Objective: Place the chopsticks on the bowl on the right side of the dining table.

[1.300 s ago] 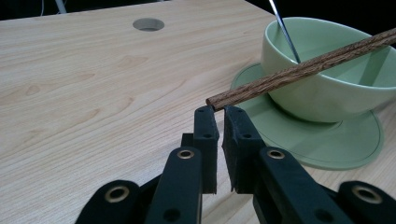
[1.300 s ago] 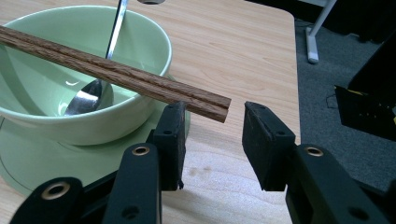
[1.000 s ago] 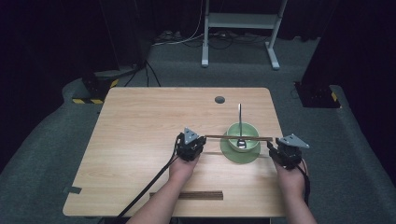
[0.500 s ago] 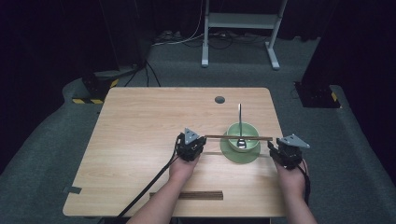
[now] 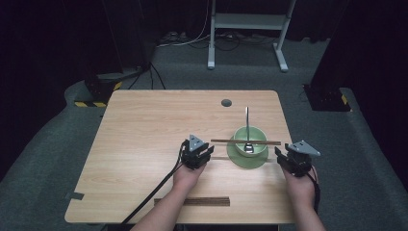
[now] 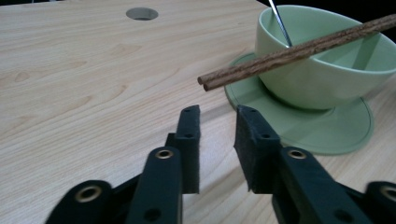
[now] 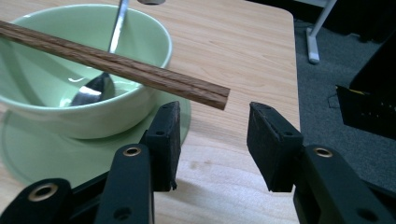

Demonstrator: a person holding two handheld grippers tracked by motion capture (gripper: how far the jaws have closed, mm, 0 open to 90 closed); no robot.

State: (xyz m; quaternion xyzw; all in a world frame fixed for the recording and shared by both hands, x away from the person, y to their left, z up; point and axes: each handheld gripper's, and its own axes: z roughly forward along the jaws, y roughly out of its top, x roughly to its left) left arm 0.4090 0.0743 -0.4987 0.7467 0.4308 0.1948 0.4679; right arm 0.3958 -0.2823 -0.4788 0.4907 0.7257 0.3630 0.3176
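The chopsticks (image 5: 245, 142) lay flat across the rim of the green bowl (image 5: 250, 137), both ends sticking out past it, and nobody had hold of them. The bowl sat on a green saucer (image 5: 240, 161) toward the right of the wooden table (image 5: 144, 125), with a metal spoon (image 5: 247, 130) inside it, handle leaning out over the far rim.

Left of the bowl, the left gripper (image 5: 198, 153) rested low by the table, and its jaws had just been opening. In the left gripper view they stood a narrow gap apart with nothing between them; the chopstick tips (image 6: 205, 83) hung just beyond and above the left gripper (image 6: 217, 123), clear of its pads.

On the other side of the bowl, the right gripper (image 5: 294, 159) hung at the table's edge. Its jaws had also just been opening, standing moderately wide in the right gripper view. The near end of the chopsticks (image 7: 219, 99) floated just ahead of the right gripper (image 7: 212, 119), above the gap, not touching either pad.

A dark wooden strip (image 5: 204, 201) lay well on the near side of the bowl, by the table's front edge. A round cable hole (image 5: 226, 102) sat beyond the bowl.
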